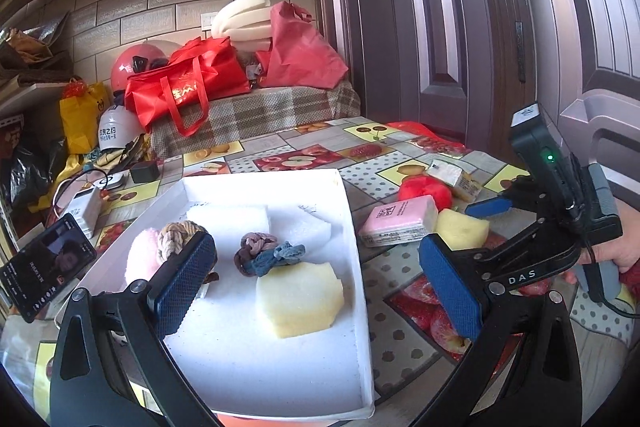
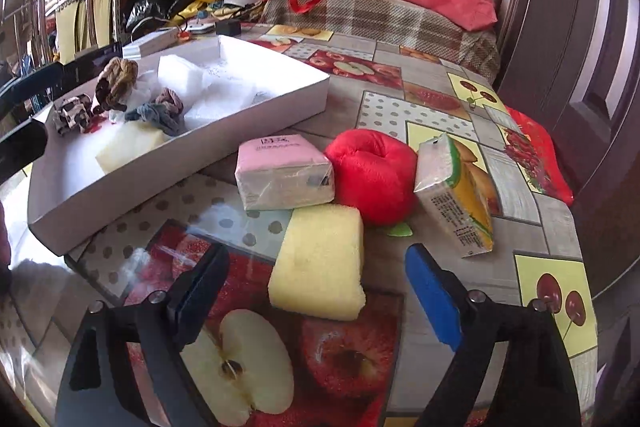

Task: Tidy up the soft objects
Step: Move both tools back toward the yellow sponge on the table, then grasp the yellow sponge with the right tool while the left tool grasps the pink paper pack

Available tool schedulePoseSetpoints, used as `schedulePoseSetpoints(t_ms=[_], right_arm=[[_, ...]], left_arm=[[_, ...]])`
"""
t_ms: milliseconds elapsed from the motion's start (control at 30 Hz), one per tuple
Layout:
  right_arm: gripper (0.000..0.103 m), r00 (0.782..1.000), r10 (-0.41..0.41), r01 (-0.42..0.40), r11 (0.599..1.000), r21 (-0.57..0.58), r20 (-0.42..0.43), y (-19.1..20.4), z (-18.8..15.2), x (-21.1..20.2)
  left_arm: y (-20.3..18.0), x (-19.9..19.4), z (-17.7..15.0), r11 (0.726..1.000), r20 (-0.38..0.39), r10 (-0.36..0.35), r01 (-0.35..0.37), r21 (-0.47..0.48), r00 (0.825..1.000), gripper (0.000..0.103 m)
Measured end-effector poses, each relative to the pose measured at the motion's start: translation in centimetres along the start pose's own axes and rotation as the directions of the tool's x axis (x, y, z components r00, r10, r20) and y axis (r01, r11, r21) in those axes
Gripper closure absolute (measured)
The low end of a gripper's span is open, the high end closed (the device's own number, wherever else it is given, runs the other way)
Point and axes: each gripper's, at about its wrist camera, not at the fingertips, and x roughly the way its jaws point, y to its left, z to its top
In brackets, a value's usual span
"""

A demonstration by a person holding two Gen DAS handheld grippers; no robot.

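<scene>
L cam over tray (image 1: 352,211), R low, maybe closer

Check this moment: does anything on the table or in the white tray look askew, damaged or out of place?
The pale sponge in the white tray has a ragged, notched top edge, as if torn. Outside the tray, the orange-and-green tissue pack lies tilted against the red plush apple. Nothing looks spilled.
</scene>
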Motion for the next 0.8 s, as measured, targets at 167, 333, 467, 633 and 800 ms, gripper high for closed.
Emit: schedulePoseSetpoints(t_ms=[167,333,467,633,800], right_arm=[[0.062,0.999,0.053,-0.053,0.998,0.032,-0.006,-1.7,-1.4,-0.8],[0.062,1.000,0.006,-0.008,0.995,0.100,0.024,-5.5,-3.7,-3.9],[0.062,0.999,0.002,-0.013,0.975,0.222,0.051,-9.5,-4.6,-4.8],[0.062,0.996,0.056,-0.074,0.963,0.260,0.076,-10.2,-4.7,-4.9],[0.062,0.994,0.086,-0.100,0.962,0.255,0.065,-9.8,-4.4,-4.2]], left_arm=[[-2.7,0.8,0.3,0.997,-0.026,-0.058,0.059,0.052,0.998,0.000],[-5.8,2.7,1.1,0.987,-0.073,-0.138,0.143,0.073,0.988,0.000],[-8.2,7.3,2.5,0.989,-0.165,-0.122,0.134,0.065,0.979,0.000],[-9.1,13.4,3.6,0.998,-0.280,-0.061,0.067,0.012,0.958,0.000],[-9.4,16.4,3.1,0.992,-0.394,-0.124,0.122,-0.030,0.911,0.001]])
